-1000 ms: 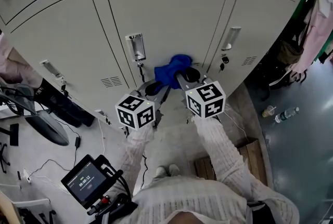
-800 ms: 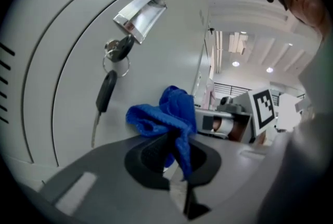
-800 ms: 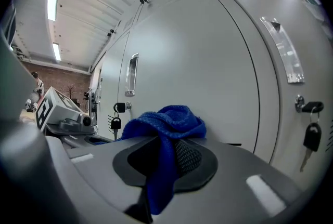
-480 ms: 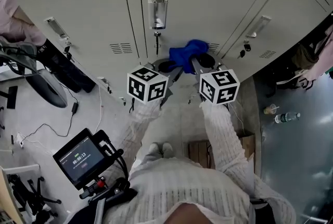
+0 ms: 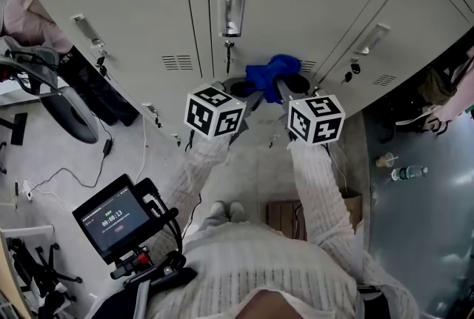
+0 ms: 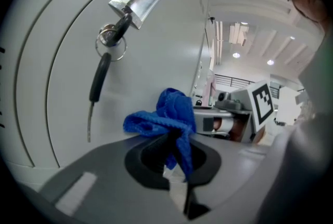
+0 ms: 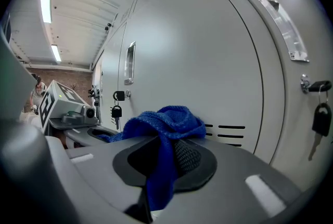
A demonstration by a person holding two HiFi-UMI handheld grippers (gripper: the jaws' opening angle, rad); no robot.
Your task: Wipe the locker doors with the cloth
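Observation:
A bunched blue cloth [image 5: 271, 75] is pressed against the pale grey locker door [image 5: 296, 7], just right of that door's handle and key [image 5: 230, 14]. Both grippers hold it. My left gripper [image 5: 249, 90] is shut on the cloth's [image 6: 165, 116] left part, with the keyed lock [image 6: 112, 41] up to its left. My right gripper [image 5: 280, 88] is shut on the cloth's [image 7: 165, 127] right part, close to the door's vent slots [image 7: 226, 132]. The two grippers sit side by side, almost touching.
More locker doors [image 5: 118, 7] stand left and right, each with a handle and key [image 5: 372, 40]. On the floor lie a chair base [image 5: 67, 110], cables, a monitor on a rig [image 5: 115, 217], a wooden board [image 5: 278, 217] and bottles [image 5: 404, 173]. A person [image 5: 22, 7] stands at the far left.
The view has swung right along the lockers over the last second; the grippers with the cloth now sit on the door right of the handle, having shifted slightly up since half a second ago.

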